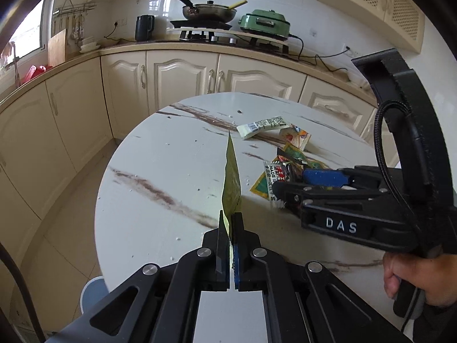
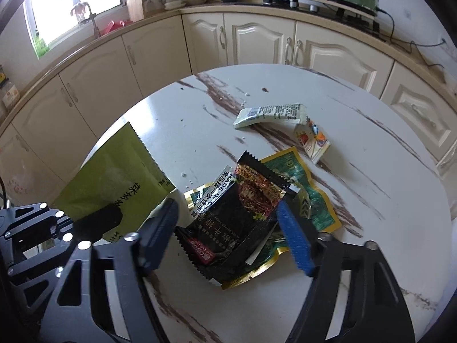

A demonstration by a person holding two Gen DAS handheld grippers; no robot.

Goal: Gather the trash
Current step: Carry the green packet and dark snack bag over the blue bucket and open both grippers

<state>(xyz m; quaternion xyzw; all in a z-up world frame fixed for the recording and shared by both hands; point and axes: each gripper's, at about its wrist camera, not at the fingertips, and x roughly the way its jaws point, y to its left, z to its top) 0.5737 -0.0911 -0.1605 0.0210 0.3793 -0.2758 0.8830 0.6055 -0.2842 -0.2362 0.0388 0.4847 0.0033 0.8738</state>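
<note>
1. while the green wrapper (image 1: 232, 183) is kept pinched edge-on in the clenched left claw (image 1: 230, 228) above the near part of the counter (image 1: 160, 148), a second piece of trash is being approached, so the collecting step is judged to be partway through.
2. the right claw (image 2: 228, 230) is lowered over the black snack wrapper (image 2: 228, 223), its blue pads (image 2: 294, 240) set either side of the wrapper; no firm pressing on the foil can be seen, so the claw is taken as released, not yet grasping.
3. for the next move, a further closing is called for, so that the crumpled black foil is caught without the gold-edged green packet (image 2: 308, 197) beneath being dragged along unevenly.
4. the black wrapper is seen torn and creased, lying on top of the green packet at the right of the counter.
5. farther off, a pale white sachet (image 2: 271, 114) and a small orange-printed sachet (image 2: 312, 141) are left lying flat, near each other.
</note>
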